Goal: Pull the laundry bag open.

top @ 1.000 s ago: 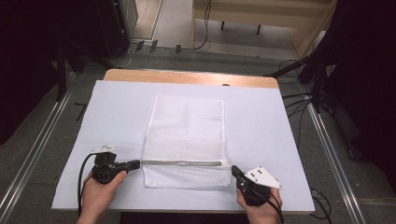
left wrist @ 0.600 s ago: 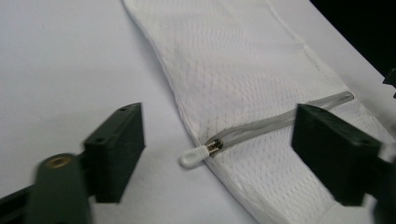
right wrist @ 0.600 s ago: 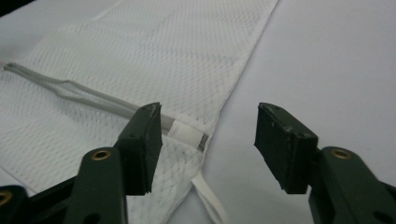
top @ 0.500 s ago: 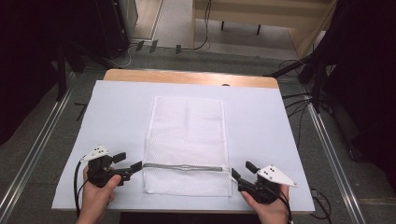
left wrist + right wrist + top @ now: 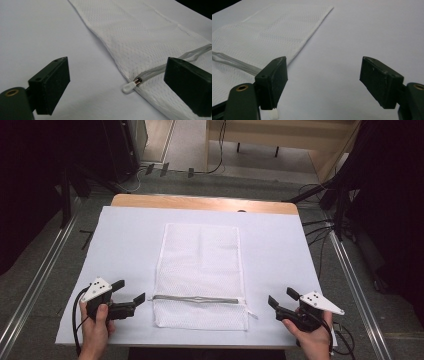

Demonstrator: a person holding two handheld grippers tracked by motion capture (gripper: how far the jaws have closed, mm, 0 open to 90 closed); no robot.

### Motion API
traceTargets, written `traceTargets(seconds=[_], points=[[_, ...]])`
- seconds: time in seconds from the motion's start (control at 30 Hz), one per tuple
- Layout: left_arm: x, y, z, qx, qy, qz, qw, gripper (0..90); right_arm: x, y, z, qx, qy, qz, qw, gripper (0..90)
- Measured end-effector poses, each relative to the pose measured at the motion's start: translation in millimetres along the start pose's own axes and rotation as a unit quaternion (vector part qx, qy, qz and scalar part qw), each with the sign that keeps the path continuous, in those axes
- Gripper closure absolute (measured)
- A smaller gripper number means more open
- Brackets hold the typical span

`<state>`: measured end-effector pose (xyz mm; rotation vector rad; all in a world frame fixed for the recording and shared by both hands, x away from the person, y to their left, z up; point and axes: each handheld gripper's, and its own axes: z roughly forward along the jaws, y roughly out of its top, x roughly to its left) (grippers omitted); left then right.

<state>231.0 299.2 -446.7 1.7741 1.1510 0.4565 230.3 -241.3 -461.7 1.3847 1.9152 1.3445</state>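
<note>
High view is showing both grippers drawn back from the bag [image 5: 200, 275], which is lying flat on the white sheet [image 5: 125, 235] near its front edge. A second ago each gripper was touching one end of the bag's zip [image 5: 197, 299]; now the left gripper [image 5: 131, 292] is sitting just off the bag's left edge and the right gripper [image 5: 283, 298] is standing well apart from its right edge, both with jaws spread and holding nothing. Left gripper view is showing the white pull tab [image 5: 128, 86] lying free at the bag's corner, between the parted jaws but untouched. The bag has also slid nearer the person and is lying straighter. Judging by this, the straightening looks finished, and the hands are probably pausing before whichever step on the zip follows. Beyond the bag, the wooden table edge [image 5: 200, 202] is showing.
</note>
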Motion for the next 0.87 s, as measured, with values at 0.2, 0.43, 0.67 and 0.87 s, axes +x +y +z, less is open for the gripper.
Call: traceTargets(seconds=[0.2,0.43,0.67,0.87], points=[[10.6,0.1,-11.7,-0.025,0.013,0.010,0.9996,1.0,-24.2,-1.1,-11.8,-0.007,-0.022,0.008,0.9997,20.0],[25.5,-0.9,-24.2,-0.045,0.027,-0.004,0.9986,1.0,-40.3,-1.6,-25.0,-0.028,-0.002,-0.005,0.9996,19.2],[40.2,-2.5,-37.3,-0.059,0.046,-0.017,0.9971,1.0,-56.9,-3.3,-34.9,-0.040,-0.034,0.007,0.9986,18.2],[41.9,-3.0,-37.0,-0.055,0.051,-0.021,0.9970,0.9,-60.3,-4.6,-37.2,-0.044,-0.027,0.009,0.9986,15.9]])
